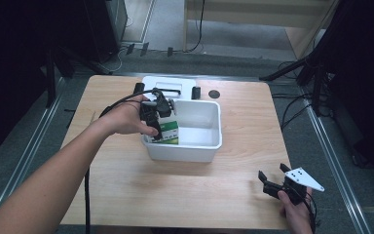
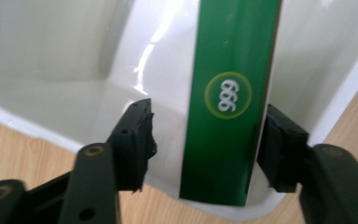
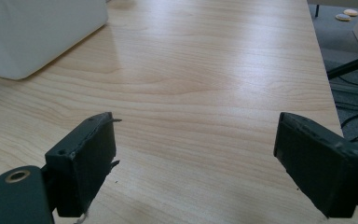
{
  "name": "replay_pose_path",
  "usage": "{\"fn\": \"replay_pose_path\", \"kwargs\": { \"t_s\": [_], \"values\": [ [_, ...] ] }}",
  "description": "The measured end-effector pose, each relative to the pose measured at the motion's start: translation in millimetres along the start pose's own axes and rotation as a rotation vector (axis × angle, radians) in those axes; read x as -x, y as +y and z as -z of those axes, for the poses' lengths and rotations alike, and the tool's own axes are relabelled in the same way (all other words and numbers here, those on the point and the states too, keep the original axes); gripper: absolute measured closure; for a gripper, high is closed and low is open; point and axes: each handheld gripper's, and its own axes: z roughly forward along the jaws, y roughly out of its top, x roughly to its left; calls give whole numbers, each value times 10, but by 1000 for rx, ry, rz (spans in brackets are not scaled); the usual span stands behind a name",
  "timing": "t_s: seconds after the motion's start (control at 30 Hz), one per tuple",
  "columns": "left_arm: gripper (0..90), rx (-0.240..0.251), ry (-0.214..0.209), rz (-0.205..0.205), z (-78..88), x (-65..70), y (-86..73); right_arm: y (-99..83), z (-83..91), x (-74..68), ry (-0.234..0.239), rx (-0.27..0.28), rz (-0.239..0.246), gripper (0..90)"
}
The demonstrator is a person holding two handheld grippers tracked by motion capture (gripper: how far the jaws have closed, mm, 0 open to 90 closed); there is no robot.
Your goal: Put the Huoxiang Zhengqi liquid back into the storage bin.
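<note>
Green box [image 2: 228, 107], marked 666 in a yellow ring, stands upright at the near-left corner of the white bin [image 1: 209, 146], its lower end down inside against the bin's left wall. It sits between the jaws of the left gripper [image 2: 205, 140]: the right jaw is touching or just beside its edge, while the left jaw stands off with a clear gap of white bin floor between pad and box, so the gripper is released rather than clamped on it. From the high view the left hand [image 1: 126, 117] reaches over the bin's left rim with the gripper pointing down at the box [image 1: 168, 132]. The step in hand looks like either the setting down of the box in the bin or the start of taking it out; the pictures do not settle which. If it is a placement, the next move calls for lifting the gripper straight up without knocking the box over, since it stands tall and narrow; if a pickup, the jaws must close evenly on its two long sides. The bin sits at the middle of the tabletop [image 1: 126, 185], toward the far edge, with a white block [image 1: 168, 87] just behind it. The right gripper [image 3: 196, 158] rests near the near-right corner of the tabletop, well apart from the bin, jaws spread wide and empty, held by the right hand [image 1: 297, 209].
</note>
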Motion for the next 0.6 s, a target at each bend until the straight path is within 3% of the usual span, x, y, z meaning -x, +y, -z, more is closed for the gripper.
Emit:
{"fn": "replay_pose_path", "kwargs": {
  "t_s": [0.1,0.23,0.3,0.43,0.6],
  "values": [
    [264,1,2,35,54,-13,-19,0,-1,1,-1,0,1,129],
    [115,7,-35,71,122,-52,-65,1,0,-1,-2,-3,-1,128],
    [20,9,-23,98,148,-67,-92,0,0,-3,0,-3,-3,129],
    [0,20,11,143,218,-117,-167,0,-1,-4,0,-3,-1,129],
    [0,58,1,173,310,-165,-291,1,-1,-3,0,-3,-1,129]
  ]
}}
